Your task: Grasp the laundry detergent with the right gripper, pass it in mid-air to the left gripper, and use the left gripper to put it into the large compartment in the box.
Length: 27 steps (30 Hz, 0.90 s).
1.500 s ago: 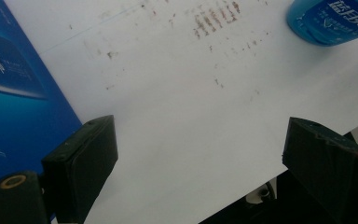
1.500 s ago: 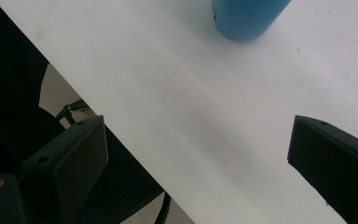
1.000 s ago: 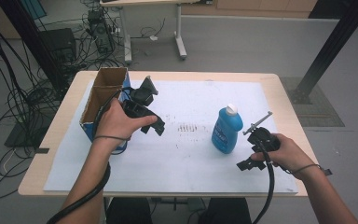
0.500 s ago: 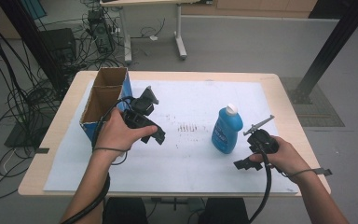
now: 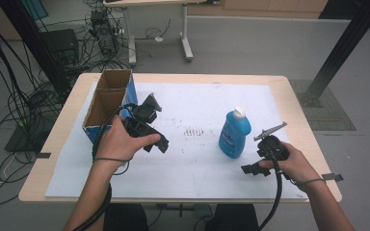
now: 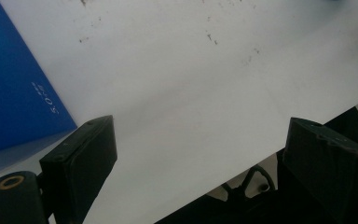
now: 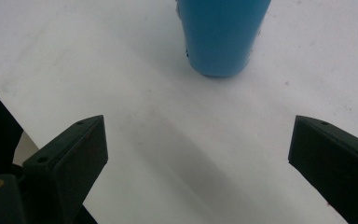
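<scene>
A blue bottle point(image 5: 233, 134) with a white cap stands upright on the white sheet point(image 5: 197, 163), right of centre. My right gripper point(image 5: 250, 169) lies low to its near right and points left; in the right gripper view its jaws point(image 7: 196, 128) stand wide apart with nothing between them, and the bottle's base point(image 7: 221, 37) is ahead, untouched. My left gripper point(image 5: 155, 144) hovers beside an open cardboard box point(image 5: 108, 103) with blue sides. The left gripper point(image 6: 200, 128) is open and empty over the sheet, with the box's blue wall point(image 6: 14, 93) at its left.
The box stands at the table's left edge, its top open. Small dark specks mark the sheet point(image 5: 192, 131) between the two hands. Cables trail from both grippers over the near table edge point(image 5: 173, 199). Beyond the table are floor cables and another desk's legs.
The left hand and its gripper have drifted a little toward the near edge, away from the box's top. The right hand and the bottle have stayed put.
</scene>
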Tool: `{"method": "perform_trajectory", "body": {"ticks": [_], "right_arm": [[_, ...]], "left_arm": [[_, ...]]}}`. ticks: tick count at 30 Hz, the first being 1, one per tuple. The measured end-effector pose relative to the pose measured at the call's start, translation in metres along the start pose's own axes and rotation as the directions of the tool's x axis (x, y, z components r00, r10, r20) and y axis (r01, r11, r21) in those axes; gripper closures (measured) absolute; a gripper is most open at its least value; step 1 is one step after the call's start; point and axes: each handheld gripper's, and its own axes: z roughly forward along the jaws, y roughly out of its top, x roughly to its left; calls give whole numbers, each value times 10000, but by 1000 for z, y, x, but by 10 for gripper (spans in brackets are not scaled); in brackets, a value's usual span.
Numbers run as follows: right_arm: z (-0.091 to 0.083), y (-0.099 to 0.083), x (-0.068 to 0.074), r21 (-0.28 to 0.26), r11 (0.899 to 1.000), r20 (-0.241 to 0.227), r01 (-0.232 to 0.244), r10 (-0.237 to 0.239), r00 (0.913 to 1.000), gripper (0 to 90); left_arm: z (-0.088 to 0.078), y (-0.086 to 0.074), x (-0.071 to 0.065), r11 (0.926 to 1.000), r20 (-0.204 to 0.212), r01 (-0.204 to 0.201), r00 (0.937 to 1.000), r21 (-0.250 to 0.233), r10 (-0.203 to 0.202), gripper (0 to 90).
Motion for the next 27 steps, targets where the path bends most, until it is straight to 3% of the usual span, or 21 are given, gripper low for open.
{"method": "perform_trajectory", "body": {"ticks": [5,18,27], "right_arm": [[3,0,-1,-321,9995,8,-62,62,10000,44],[10,-2,-3,-1054,9941,152,-258,276,9995,45],[13,-3,-4,-1281,9915,126,-217,235,9996,44]], "left_arm": [[3,-2,-2,9998,111,-159,9998,100,158,100],[8,-2,2,9998,214,-97,9997,150,93,100],[10,-3,2,9998,263,-64,9996,183,59,100]]}}
